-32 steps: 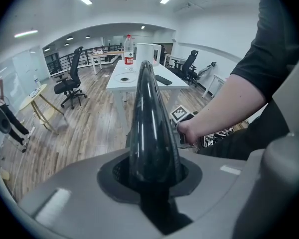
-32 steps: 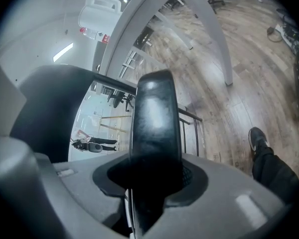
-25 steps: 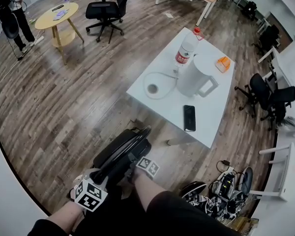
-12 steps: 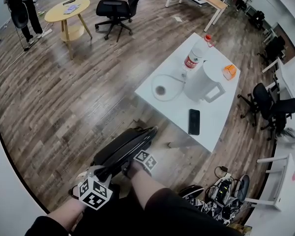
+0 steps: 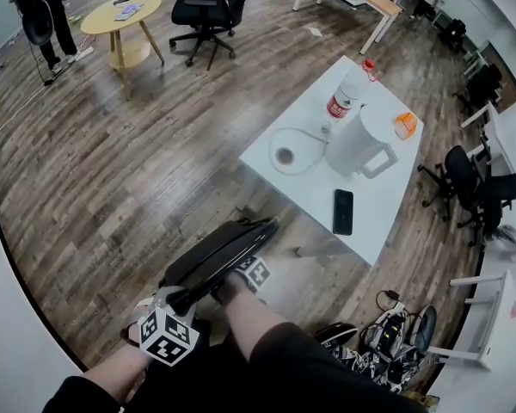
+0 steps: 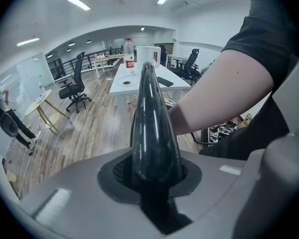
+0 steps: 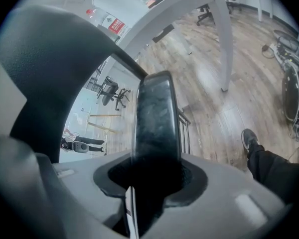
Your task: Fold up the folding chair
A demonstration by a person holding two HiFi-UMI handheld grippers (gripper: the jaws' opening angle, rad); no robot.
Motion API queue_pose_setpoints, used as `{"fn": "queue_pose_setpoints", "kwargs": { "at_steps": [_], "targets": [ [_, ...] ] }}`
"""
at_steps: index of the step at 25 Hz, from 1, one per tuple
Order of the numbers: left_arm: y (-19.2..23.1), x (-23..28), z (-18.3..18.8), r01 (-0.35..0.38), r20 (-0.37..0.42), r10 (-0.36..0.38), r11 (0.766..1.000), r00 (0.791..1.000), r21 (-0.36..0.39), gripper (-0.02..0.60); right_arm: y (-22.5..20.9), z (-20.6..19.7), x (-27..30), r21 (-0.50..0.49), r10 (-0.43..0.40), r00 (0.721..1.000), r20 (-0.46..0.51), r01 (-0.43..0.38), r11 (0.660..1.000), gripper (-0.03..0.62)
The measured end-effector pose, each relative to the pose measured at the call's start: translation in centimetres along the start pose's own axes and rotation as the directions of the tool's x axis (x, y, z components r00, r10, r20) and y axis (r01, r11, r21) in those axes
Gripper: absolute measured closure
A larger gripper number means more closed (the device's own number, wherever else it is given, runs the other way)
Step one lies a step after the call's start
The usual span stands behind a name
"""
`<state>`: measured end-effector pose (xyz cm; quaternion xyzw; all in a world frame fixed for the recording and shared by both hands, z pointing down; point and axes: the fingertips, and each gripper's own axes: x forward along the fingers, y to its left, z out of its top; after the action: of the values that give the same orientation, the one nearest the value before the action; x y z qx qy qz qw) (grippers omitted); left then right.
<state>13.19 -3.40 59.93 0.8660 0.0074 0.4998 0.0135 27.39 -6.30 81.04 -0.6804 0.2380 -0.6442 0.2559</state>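
Head view and both gripper views, fold nearly closed. The black folding chair (image 5: pixel 211 261) is standing on the wood-plank floor (image 5: pixel 112 196), just beside the near corner of the white rectangular worktop (image 5: pixel 387 226), and is leaning toward the person. Its seat and back are lying close together as one slim dark slab, so the main folding appears to be largely done. By this judgement, what is left is closing any last gap and putting the chair away. The left hand-held gripper (image 6: pixel 157 180) is pinching a glossy black rounded edge of the chair between its jaws. The right hand-held gripper (image 7: pixel 152 180) is likewise clamping a black padded edge higher up the slab, its jaws pressing on both faces. In the head view the person's forearm (image 5: pixel 249 325) is covering the lower end of the chair, so the legs and their hinges are not showing. Whether the two panels are touching along their whole length is hard to tell, possibly a narrow gap is remaining near the top. Each gripper view is showing only a short stretch of edge.
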Motion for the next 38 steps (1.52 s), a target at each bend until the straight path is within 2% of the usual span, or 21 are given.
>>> {"fn": "queue_pose_setpoints", "kwargs": {
  "at_steps": [17, 23, 28, 34, 38],
  "targets": [
    [1.6, -0.4, 0.0, -0.021, -0.001, 0.021, 1.000, 1.000, 0.000, 0.506, 2.7, -0.3, 1.2, -0.001, -0.027, 1.000, 0.000, 0.027, 1.000, 0.454],
    [4.1, -0.7, 0.2, -0.051, 0.006, 0.051, 0.999, 0.999, -0.008, 0.506, 4.3, -0.3, 1.9, 0.009, 0.047, 0.999, 0.001, -0.047, 0.999, 0.454],
    [5.4, -0.7, 0.5, -0.048, 0.008, 0.048, 0.999, 0.999, 0.001, 0.508, 4.8, 0.4, 2.6, -0.002, 0.072, 0.997, 0.026, -0.072, 0.997, 0.441],
    [7.3, -0.9, 0.9, -0.029, 0.010, 0.029, 1.000, 1.000, 0.000, 0.508, 6.8, 0.0, 3.0, -0.020, 0.163, 0.986, -0.032, -0.163, 0.986, 0.382],
    [8.4, -0.8, 0.9, -0.006, 0.008, 0.006, 1.000, 1.000, -0.010, 0.508, 7.1, -0.9, 2.8, -0.081, 0.167, 0.982, -0.094, -0.174, 0.981, 0.367]
  ]
}}
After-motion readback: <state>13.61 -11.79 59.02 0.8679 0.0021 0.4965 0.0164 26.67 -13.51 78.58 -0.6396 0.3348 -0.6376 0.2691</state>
